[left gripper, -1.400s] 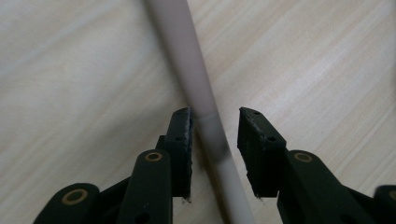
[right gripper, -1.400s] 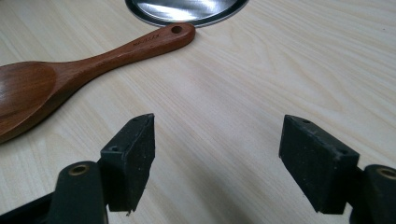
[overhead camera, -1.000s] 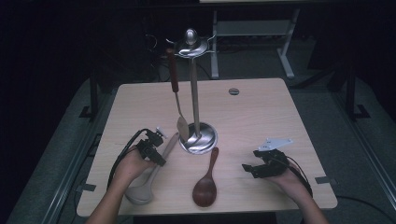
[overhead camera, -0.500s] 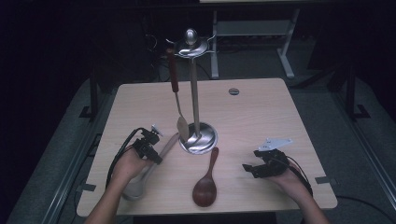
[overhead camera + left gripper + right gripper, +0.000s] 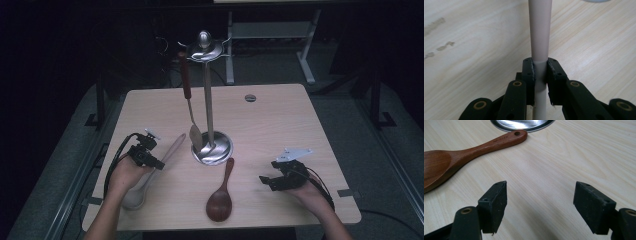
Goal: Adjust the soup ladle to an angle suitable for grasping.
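Left gripper [image 5: 156,163] at lower left, jaws just closed, pinching handle of pale beige plastic ladle [image 5: 167,156]; its bowl lies by wrist. Compared with second ago, gripper sits higher on handle. Centre: steel utensil stand [image 5: 209,100] with hanging brown-handled spatula [image 5: 190,107], dark wooden spoon [image 5: 221,197] below base. Left gripper view shows pads [image 5: 529,71] squeezing handle. Right gripper [image 5: 267,182] at lower right, jaws spread, empty.

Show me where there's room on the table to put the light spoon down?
Bare wood lies along the far edge of the table around the small round hole, and between the metal stand and the right gripper. It's crowded near the stand's base, where the brown wooden spoon lies.
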A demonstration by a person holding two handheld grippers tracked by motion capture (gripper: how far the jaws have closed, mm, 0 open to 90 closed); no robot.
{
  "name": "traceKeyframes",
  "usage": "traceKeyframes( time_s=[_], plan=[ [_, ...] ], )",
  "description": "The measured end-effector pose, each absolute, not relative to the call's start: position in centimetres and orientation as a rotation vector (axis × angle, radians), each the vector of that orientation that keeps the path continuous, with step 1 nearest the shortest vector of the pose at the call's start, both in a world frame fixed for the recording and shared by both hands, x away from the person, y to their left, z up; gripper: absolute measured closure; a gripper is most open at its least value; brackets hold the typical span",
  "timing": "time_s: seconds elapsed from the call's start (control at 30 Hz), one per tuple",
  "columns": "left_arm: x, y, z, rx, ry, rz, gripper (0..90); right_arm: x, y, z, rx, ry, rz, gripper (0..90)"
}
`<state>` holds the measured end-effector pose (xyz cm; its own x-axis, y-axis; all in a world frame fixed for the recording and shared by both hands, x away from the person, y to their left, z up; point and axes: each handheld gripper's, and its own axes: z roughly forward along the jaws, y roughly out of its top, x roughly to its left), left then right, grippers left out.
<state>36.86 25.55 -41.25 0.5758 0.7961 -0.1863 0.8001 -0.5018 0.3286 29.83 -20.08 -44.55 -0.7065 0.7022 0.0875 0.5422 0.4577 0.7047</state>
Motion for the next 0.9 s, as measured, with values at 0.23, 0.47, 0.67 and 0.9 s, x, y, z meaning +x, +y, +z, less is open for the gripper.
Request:
traceKeyframes(
  time_s=[0.23, 0.47, 0.67, 0.9],
  plan=[
    [35.8, 27.4, -39.6, 2.276, 1.249, 0.028, 77.9, 29.8, -20.1, -44.5, 1.073, 2.484, 1.090, 27.0],
    [34.2, 29.1, -38.0, 2.165, 1.167, 0.082, 78.0, 29.8, -20.0, -44.5, 1.078, 2.487, 1.087, 27.0],
    [33.4, 29.2, -36.7, 2.096, 1.095, 0.081, 78.0, 29.8, -19.9, -44.6, 1.079, 2.491, 1.082, 27.0],
    [32.5, 28.6, -35.0, 2.046, 1.000, 0.099, 78.0, 29.8, -19.9, -44.6, 1.087, 2.494, 1.085, 27.0]
  ],
)
